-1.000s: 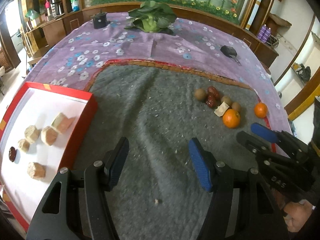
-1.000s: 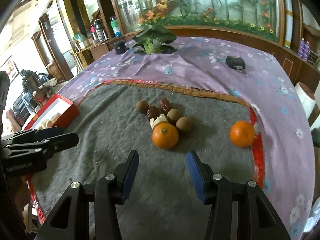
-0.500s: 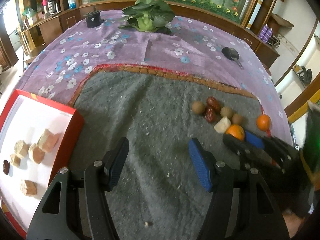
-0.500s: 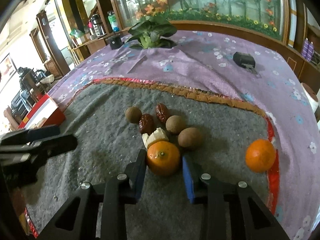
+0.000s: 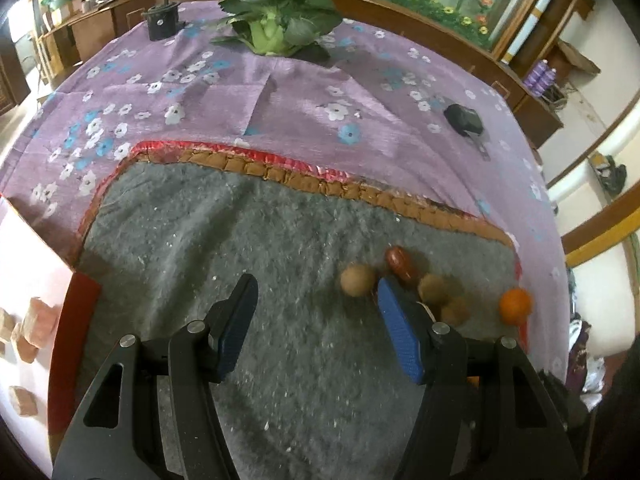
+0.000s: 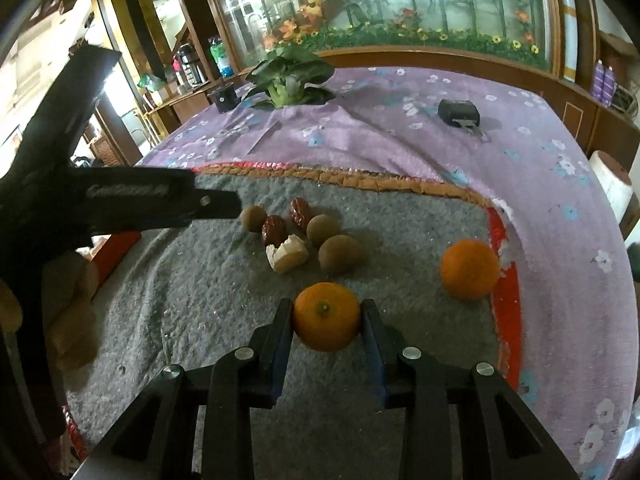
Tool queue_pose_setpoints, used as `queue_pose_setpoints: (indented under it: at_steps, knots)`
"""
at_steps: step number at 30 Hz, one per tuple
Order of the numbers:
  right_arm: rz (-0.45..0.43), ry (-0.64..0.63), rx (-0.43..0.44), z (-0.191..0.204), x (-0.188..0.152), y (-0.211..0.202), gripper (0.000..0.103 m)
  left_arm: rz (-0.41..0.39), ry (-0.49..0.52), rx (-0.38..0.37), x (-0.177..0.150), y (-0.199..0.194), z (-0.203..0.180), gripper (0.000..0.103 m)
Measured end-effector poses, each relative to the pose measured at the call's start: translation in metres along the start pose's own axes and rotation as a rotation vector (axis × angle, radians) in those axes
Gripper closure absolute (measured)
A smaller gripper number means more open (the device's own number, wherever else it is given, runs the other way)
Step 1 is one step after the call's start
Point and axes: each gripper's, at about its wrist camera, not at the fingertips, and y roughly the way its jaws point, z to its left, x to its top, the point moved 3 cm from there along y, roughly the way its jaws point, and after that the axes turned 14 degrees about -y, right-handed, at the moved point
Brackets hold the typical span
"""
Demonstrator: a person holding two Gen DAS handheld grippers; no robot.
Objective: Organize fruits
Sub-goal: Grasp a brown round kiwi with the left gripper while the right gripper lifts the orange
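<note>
My right gripper (image 6: 326, 316) is shut on an orange (image 6: 326, 317) and holds it just above the grey mat (image 6: 208, 292). A second orange (image 6: 470, 269) sits at the mat's right edge; it also shows in the left wrist view (image 5: 516, 306). Several brown round fruits (image 6: 340, 254), two red dates (image 6: 300, 211) and a pale fruit piece (image 6: 289, 255) lie clustered behind the held orange. My left gripper (image 5: 314, 308) is open and empty over the mat, its right finger beside a brown fruit (image 5: 357, 279). The left gripper's arm (image 6: 120, 204) shows in the right wrist view.
A red-rimmed white tray (image 5: 76, 320) with several tan blocks (image 5: 40, 318) sits at the left. A leafy green vegetable (image 5: 276, 20), a black cylinder (image 5: 162, 22) and a small black device (image 5: 464, 120) lie on the purple flowered cloth (image 5: 280, 112) behind the mat.
My right gripper moved forward, closed on the near orange and lifted it slightly back from the cluster. My left gripper moved right and forward toward the fruit cluster.
</note>
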Motion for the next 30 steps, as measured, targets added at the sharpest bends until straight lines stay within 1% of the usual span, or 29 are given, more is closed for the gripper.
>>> queue_pose_setpoints:
  at_steps: [2, 5, 9, 14, 15, 16, 17, 19, 21, 22, 24, 26, 28, 30]
  knots:
    - [-0.003, 0.005, 0.005, -0.001, 0.000, 0.001, 0.070, 0.021, -0.030, -0.001, 0.002, 0.007, 0.001, 0.041]
    - [-0.005, 0.014, 0.021, -0.004, -0.002, 0.002, 0.070, 0.038, -0.047, -0.008, 0.002, 0.013, -0.001, 0.041]
    - [-0.001, 0.021, 0.036, -0.005, -0.003, 0.004, 0.070, 0.053, -0.048, -0.008, 0.001, 0.019, -0.006, 0.041]
    - [-0.004, 0.023, 0.050, -0.006, -0.003, 0.006, 0.070, 0.049, -0.044, 0.000, 0.001, 0.023, -0.012, 0.041]
    - [-0.004, 0.025, 0.051, -0.006, -0.004, 0.006, 0.070, 0.050, -0.044, -0.004, 0.001, 0.024, -0.013, 0.043]
    - [-0.005, 0.026, 0.053, -0.006, -0.004, 0.006, 0.070, 0.050, -0.041, -0.012, 0.001, 0.025, -0.014, 0.050]
    - [-0.006, 0.027, 0.055, -0.007, -0.004, 0.006, 0.070, 0.050, -0.033, -0.029, 0.001, 0.024, -0.015, 0.053]
    - [-0.007, 0.031, 0.059, -0.007, -0.004, 0.006, 0.070, 0.047, -0.015, -0.046, -0.001, 0.022, -0.017, 0.067]
    - [-0.006, 0.034, 0.061, -0.008, -0.004, 0.006, 0.070, 0.048, -0.008, -0.058, -0.001, 0.020, -0.017, 0.074]
    - [-0.006, 0.034, 0.061, -0.007, -0.004, 0.006, 0.070, 0.054, -0.011, -0.066, -0.001, 0.020, -0.016, 0.075]
    - [-0.006, 0.034, 0.063, -0.007, -0.004, 0.006, 0.070, 0.075, -0.040, -0.093, 0.000, 0.021, -0.011, 0.076]
    - [-0.005, 0.035, 0.064, -0.007, -0.004, 0.006, 0.070, 0.084, -0.053, -0.114, 0.001, 0.020, -0.009, 0.079]
    - [-0.001, 0.036, 0.064, -0.007, -0.004, 0.007, 0.070, 0.087, -0.068, -0.117, 0.002, 0.020, -0.006, 0.080]
    - [-0.002, 0.035, 0.064, -0.007, -0.004, 0.008, 0.070, 0.079, -0.057, -0.113, 0.002, 0.019, -0.006, 0.080]
